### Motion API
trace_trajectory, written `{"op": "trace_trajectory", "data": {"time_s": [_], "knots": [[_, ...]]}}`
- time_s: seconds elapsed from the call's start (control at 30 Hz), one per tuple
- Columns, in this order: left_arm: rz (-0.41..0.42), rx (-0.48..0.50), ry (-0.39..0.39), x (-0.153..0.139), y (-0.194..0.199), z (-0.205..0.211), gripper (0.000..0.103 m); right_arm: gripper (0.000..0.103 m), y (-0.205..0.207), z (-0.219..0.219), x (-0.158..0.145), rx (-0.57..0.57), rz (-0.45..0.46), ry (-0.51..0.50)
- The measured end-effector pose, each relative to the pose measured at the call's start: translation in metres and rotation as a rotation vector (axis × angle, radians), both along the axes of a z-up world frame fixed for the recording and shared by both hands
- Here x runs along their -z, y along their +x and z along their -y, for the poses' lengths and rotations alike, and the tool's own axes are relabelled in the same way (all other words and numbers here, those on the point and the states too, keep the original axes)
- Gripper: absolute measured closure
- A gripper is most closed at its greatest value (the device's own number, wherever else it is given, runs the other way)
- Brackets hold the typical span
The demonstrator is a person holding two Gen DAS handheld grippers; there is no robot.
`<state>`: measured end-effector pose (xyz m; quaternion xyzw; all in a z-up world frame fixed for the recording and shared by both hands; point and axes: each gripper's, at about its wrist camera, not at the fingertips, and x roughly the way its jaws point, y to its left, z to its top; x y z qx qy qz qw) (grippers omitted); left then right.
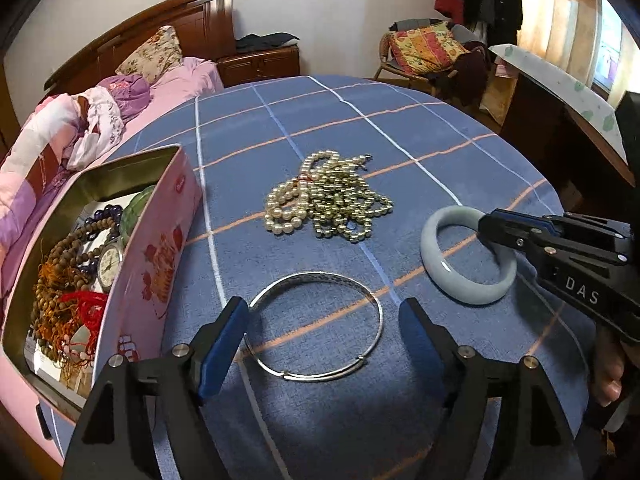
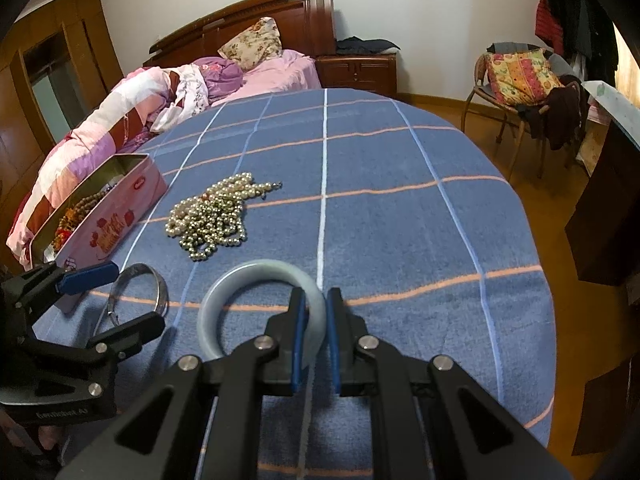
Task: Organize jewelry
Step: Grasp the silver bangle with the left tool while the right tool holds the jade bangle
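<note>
A thin silver bangle lies flat on the blue checked tablecloth. My left gripper stands open around it, one blue pad on each side. From the right wrist view the same silver bangle sits between the left gripper's spread fingers. My right gripper is shut on the band of a pale jade bangle, which rests on the cloth. In the left wrist view, the right gripper grips the jade bangle at its far right rim. A heap of pearl necklaces lies beyond.
An open pink tin at the left holds wooden beads, red cord, a green bangle and a watch. A bed lies past the table's left edge. A chair with a cushion and a dark desk stand at the right.
</note>
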<state>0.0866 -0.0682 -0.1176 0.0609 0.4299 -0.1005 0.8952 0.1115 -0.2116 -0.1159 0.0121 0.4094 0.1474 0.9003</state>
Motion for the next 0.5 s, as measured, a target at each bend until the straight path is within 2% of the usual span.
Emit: {"op": "trace_trajectory", "data": {"time_s": [0.13,0.17,0.2,0.27,0.37,0.5], "knots": [[0.005,-0.042,-0.025,-0.001,0.000,-0.010,0.025,0.085,0.000,0.000,0.001,0.002,-0.011,0.009],[0.006,-0.042,-0.026,-0.001,-0.001,-0.010,0.025,0.079,0.001,0.000,0.002,0.001,-0.021,0.012],[-0.001,-0.039,-0.021,0.001,0.000,-0.008,0.025,0.065,0.000,0.001,0.002,-0.007,-0.019,0.023],[-0.029,-0.018,-0.016,0.005,0.003,-0.003,0.025,0.045,-0.001,-0.002,0.000,-0.017,-0.016,0.020],[-0.045,-0.015,-0.030,0.007,0.006,-0.005,0.025,0.051,-0.003,-0.008,0.001,-0.022,-0.008,-0.034],[-0.045,-0.014,-0.037,0.006,0.005,-0.006,0.025,0.049,-0.003,-0.012,0.002,-0.032,-0.008,-0.063]]}}
